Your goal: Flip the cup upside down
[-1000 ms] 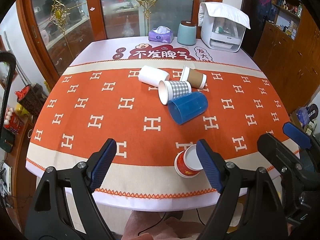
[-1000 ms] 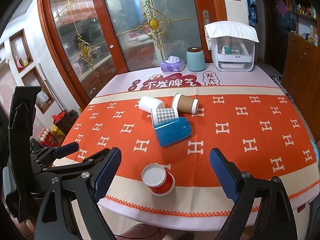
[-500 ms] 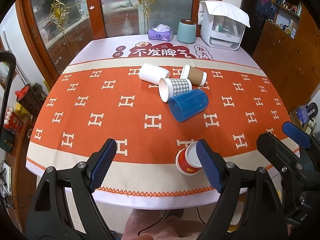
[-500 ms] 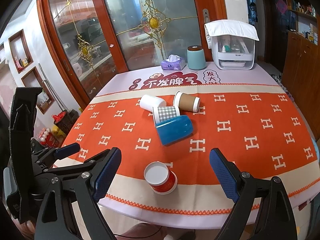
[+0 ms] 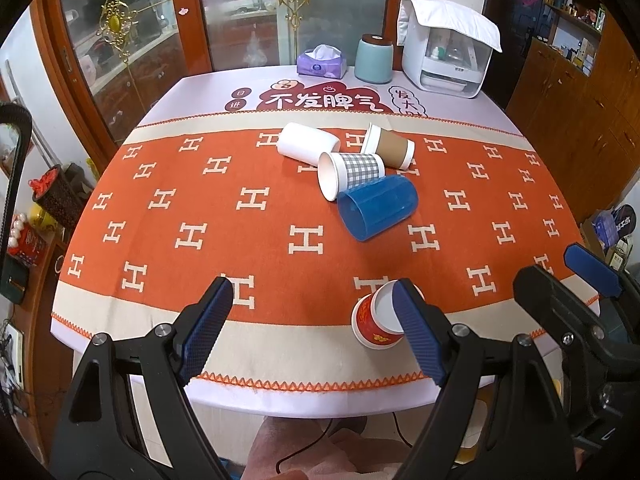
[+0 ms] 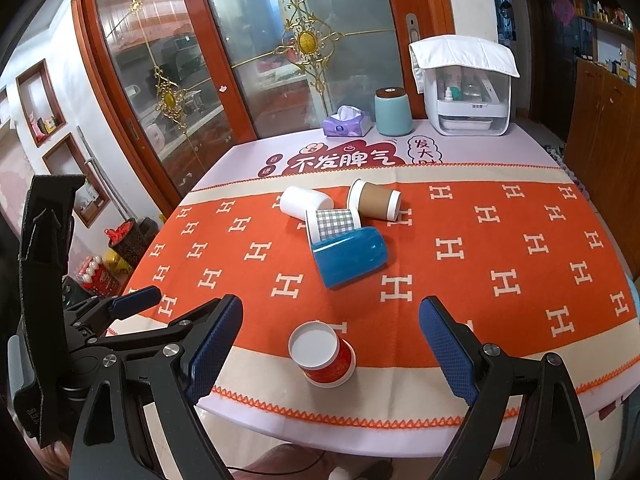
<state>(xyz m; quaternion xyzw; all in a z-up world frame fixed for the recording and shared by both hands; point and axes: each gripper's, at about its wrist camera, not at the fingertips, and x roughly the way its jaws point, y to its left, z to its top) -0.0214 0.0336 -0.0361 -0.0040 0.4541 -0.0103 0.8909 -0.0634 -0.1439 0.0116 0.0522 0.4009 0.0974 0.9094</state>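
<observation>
A red paper cup [image 5: 374, 326] stands upside down near the table's front edge, white base up; it also shows in the right wrist view [image 6: 323, 354]. Four cups lie on their sides mid-table: a blue plastic cup [image 5: 376, 206], a checked cup [image 5: 350, 172], a brown cup [image 5: 390, 147] and a white cup [image 5: 306, 145]. My left gripper [image 5: 312, 324] is open and empty, held back off the front edge; its right finger overlaps the red cup in view. My right gripper [image 6: 330, 354] is open and empty, the red cup seen between its fingers.
An orange patterned tablecloth [image 5: 200, 216] covers the table. At the back stand a tissue box [image 5: 321, 63], a teal canister [image 5: 374, 58] and a white appliance [image 5: 448, 50]. Glass doors stand behind, wooden cabinets at the right.
Both grippers have drawn back and up a little from the table; the cups look slightly farther away. No cup has moved.
</observation>
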